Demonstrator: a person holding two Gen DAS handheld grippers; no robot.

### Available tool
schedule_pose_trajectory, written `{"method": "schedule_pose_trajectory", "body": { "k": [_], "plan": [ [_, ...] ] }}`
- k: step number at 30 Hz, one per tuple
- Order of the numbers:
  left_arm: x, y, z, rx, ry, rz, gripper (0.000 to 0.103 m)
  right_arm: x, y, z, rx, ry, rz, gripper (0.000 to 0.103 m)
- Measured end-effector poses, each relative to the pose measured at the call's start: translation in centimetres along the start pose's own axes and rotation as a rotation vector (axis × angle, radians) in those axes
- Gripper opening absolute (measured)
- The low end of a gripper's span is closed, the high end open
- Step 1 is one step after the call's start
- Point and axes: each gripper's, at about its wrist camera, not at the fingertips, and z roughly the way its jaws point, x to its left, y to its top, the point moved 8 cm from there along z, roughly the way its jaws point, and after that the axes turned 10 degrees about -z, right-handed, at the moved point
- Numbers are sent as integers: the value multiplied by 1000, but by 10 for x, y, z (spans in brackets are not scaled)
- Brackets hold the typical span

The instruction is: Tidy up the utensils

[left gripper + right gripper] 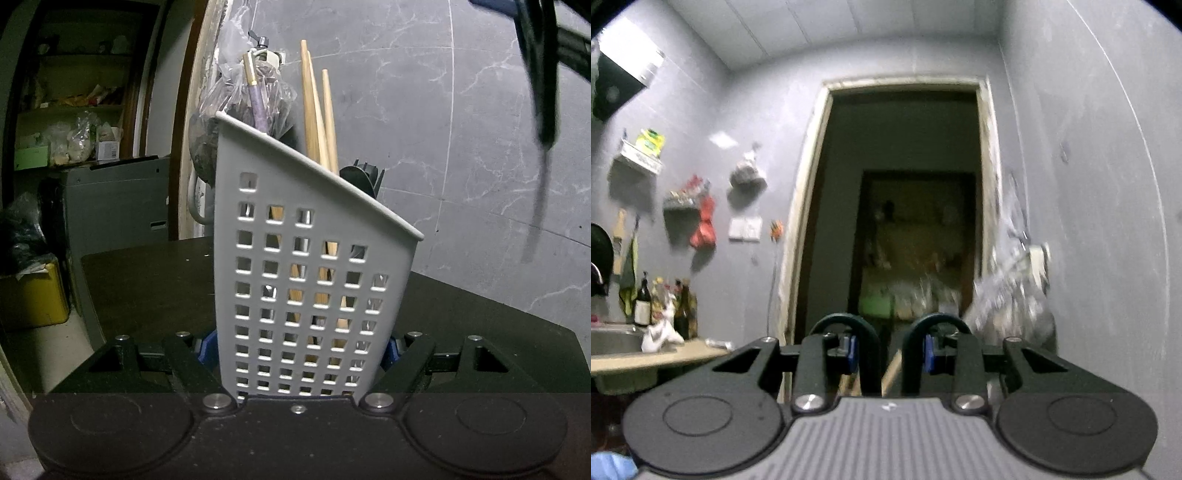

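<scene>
While the left gripper (299, 354) clamps the base of the grey perforated utensil holder (306, 266), the holder stands on the dark table (147, 288), tilted, with wooden chopsticks (317, 110), a purple-handled utensil (256, 103) and a black utensil (360, 177) inside. A blurred dark utensil (543, 110) hangs at upper right. Thin plastic is probably light and flexes; grip low at the walls.

In the right wrist view, the right gripper (888, 354) stands narrow around a slim dark shape between its pads; whether it grips cannot be told.
</scene>
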Motion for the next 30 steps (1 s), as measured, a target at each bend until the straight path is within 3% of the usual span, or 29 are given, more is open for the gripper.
{"method": "schedule_pose_trajectory", "body": {
  "k": [12,30],
  "plan": [
    [-1,0,-3,-6,0,2,80,36,31,34,-92,65,-67,36],
    [-1,-1,-2,0,3,-2,80,62,16,76,-106,113,-60,37]
  ]
}}
